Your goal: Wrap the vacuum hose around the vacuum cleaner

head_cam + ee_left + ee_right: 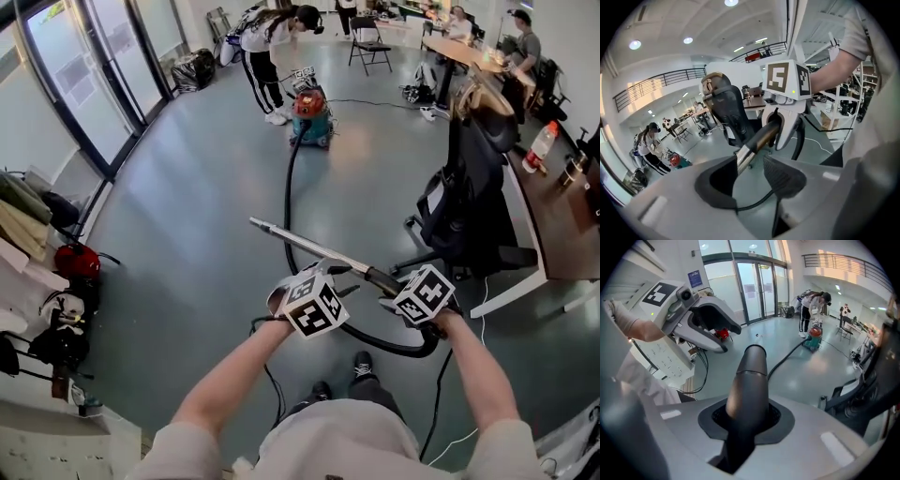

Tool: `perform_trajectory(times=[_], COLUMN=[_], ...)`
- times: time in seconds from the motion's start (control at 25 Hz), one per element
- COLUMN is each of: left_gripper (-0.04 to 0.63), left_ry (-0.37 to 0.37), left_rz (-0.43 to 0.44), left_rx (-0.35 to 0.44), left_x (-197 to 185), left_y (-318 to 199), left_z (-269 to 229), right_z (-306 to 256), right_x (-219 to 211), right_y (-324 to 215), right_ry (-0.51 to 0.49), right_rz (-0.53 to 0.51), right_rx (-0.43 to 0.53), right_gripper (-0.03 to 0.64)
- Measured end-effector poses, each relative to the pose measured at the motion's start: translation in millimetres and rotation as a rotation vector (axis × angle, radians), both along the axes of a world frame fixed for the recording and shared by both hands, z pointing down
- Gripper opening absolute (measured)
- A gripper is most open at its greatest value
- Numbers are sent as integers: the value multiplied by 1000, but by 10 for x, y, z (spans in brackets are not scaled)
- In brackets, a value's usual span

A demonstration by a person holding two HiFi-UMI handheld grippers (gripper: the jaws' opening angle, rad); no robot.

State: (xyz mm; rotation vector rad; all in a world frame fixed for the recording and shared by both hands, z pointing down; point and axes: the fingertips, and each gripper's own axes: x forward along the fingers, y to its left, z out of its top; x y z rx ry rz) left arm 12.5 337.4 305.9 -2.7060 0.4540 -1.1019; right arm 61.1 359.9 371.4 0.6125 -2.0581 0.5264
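The person is standing on the open floor, holding the wand (300, 240) out level in front. The right hand-held gripper (746, 420) is pinching the dark handle (750, 380) at the wand's near end, its pads pressing on both sides. The left hand-held gripper (749, 180) is sitting a little further along with its jaws spread. The metal tube is running between them, lying close against one pad and clear of the other.

The hose (292, 178) is looping low by the person's feet, then trailing away across the floor to the vacuum (310, 111). None of it is lying around the machine. The vacuum is standing on the floor well apart from the person, far out from the left edge of the counter (562, 225), and another person (267, 47) is bending over just beside it. A black chair (473, 197) is standing against the counter's left edge, near the right hand-held gripper.
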Motion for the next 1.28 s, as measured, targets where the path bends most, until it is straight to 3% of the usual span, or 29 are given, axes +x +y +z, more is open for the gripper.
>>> perform_trajectory(times=[0.12,0.36,0.68,0.92,1.04,1.28], left_gripper=[221,224,224,213,147,109], left_ry=[-61,-212,-333,-367,-354,-355], left_rz=[1,33,57,41,38,60], left_rx=[10,-21,-114,-192,-230,-250], left_x=[77,331,777,702,694,626], left_y=[-112,-428,-645,-742,-751,-759], left_z=[19,105,288,470,532,646], right_z=[-20,-86,-171,-158,-143,-102], right_x=[-23,59,258,146,83,-15], right_y=[-119,-416,-714,-846,-826,-897], right_ry=[14,52,106,129,128,175], right_rz=[-104,-316,-567,-744,-826,-896], right_rx=[-5,7,37,77,92,95], right_gripper=[106,106,106,106,106,109])
